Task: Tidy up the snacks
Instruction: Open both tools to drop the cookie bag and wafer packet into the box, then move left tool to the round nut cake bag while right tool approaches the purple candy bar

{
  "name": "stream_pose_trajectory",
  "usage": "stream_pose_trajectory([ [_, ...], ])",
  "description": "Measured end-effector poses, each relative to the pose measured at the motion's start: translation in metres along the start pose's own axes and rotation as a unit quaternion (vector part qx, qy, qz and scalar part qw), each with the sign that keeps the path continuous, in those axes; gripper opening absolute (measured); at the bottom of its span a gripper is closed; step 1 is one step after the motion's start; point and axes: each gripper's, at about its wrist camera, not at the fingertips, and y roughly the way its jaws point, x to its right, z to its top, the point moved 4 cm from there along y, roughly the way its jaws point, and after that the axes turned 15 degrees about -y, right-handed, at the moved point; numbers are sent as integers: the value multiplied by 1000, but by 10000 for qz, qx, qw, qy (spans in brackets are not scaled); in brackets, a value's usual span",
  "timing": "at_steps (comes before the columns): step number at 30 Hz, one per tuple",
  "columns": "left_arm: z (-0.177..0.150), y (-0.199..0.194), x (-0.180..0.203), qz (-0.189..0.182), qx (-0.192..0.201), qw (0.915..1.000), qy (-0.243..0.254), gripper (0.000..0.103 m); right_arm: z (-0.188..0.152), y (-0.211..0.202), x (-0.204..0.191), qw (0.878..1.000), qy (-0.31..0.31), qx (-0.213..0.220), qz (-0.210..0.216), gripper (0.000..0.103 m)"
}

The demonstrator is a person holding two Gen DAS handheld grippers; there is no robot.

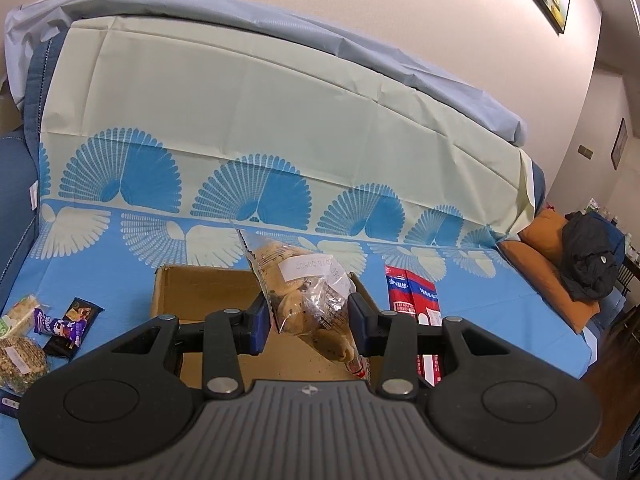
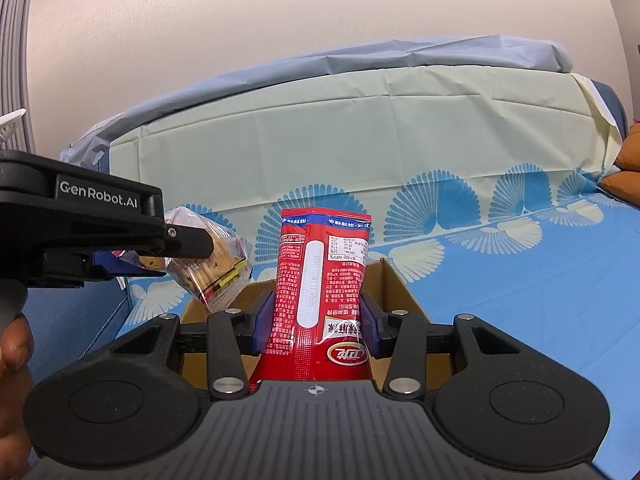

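Note:
My left gripper is shut on a clear bag of cookies, held upright above an open cardboard box. In the right wrist view the same left gripper comes in from the left with the cookie bag sticking out past its fingers. My right gripper is shut on a tall red snack packet, standing over the right side of the cardboard box. That red packet also shows at the right in the left wrist view, partly hidden behind my finger.
Several loose snacks lie on the blue cloth left of the box: a purple bar, a dark bar, a round grain cake. An orange cushion with dark clothing sits far right. A person's hand holds the left gripper's handle.

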Motion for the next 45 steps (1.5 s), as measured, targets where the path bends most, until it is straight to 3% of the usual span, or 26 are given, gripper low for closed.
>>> stream_pose_trajectory([
  [11,0,0,3,-27,-82,10000,-8,46,-1,1,0,10000,13,-10,35,47],
  [12,0,0,2,-16,-124,9999,-38,54,-1,2,0,10000,24,-42,85,49],
  [13,0,0,2,-19,-155,9999,-75,70,-2,4,0,9999,28,-91,101,52],
  [15,-2,-4,2,7,-112,9999,-56,81,-4,7,-3,9997,-18,-207,116,66],
  [16,-4,-6,2,44,-72,10000,6,81,-5,8,-3,9997,-46,-218,106,69],
  [22,-21,-32,-11,40,148,9998,155,81,-7,9,-8,9995,-165,-252,81,71],
  [28,-49,-74,-45,204,165,9996,-38,82,-8,9,-15,9992,-308,-237,116,71],
  [34,-78,-117,-80,111,196,9997,74,82,-7,5,-22,9989,-298,-211,308,71],
  [41,-111,-146,-130,302,121,9989,-323,81,-7,-16,-19,9991,15,-123,410,71],
  [42,-114,-148,-135,310,75,9988,-383,79,-7,-19,-22,9991,-23,-105,415,71],
  [44,-117,-152,-145,256,-23,9986,-453,64,-8,-24,-28,9989,-173,-72,423,71],
  [45,-119,-154,-150,258,-61,9986,-467,51,-9,-27,-31,9987,-260,-52,435,71],
])
